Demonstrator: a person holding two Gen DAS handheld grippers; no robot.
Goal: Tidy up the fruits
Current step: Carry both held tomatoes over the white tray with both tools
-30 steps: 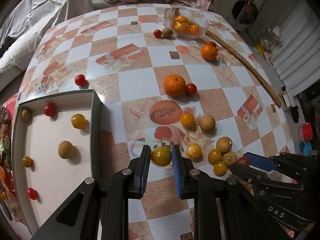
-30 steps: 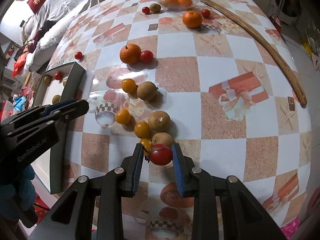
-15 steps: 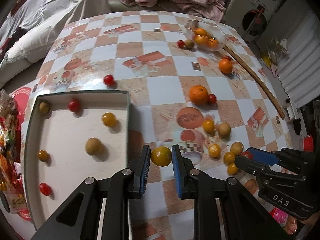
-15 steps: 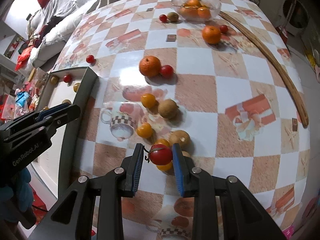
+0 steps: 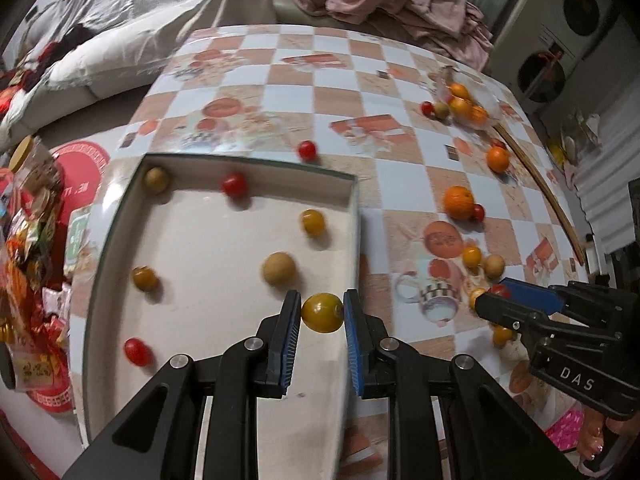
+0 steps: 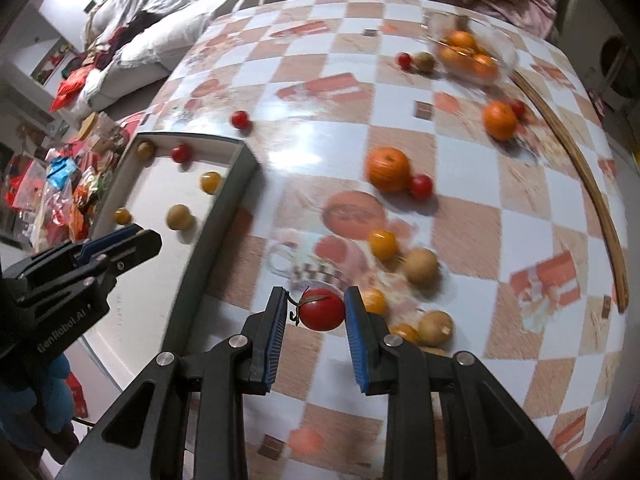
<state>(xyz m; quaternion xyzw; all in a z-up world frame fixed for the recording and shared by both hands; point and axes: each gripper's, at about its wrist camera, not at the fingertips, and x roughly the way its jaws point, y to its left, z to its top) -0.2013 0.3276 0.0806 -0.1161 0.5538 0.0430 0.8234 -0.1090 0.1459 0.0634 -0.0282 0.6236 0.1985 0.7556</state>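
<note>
Carrying a small yellow round fruit (image 5: pixel 322 313) clamped between its blue pads, the left hand-held gripper (image 5: pixel 322 314) has travelled from the checkered-cloth bench (image 5: pixel 400 184) to above the shallow white rectangular tray (image 5: pixel 356 216), whose right wall now lies just beneath its jaws. To its right, the right hand-held gripper (image 6: pixel 316 309) follows, pinching a red stemmed cherry tomato (image 6: pixel 322 309) above the bench, the tray's wall to its left. Both fruits look nearly ready for release among those already inside the tray; many remain scattered ahead.
</note>
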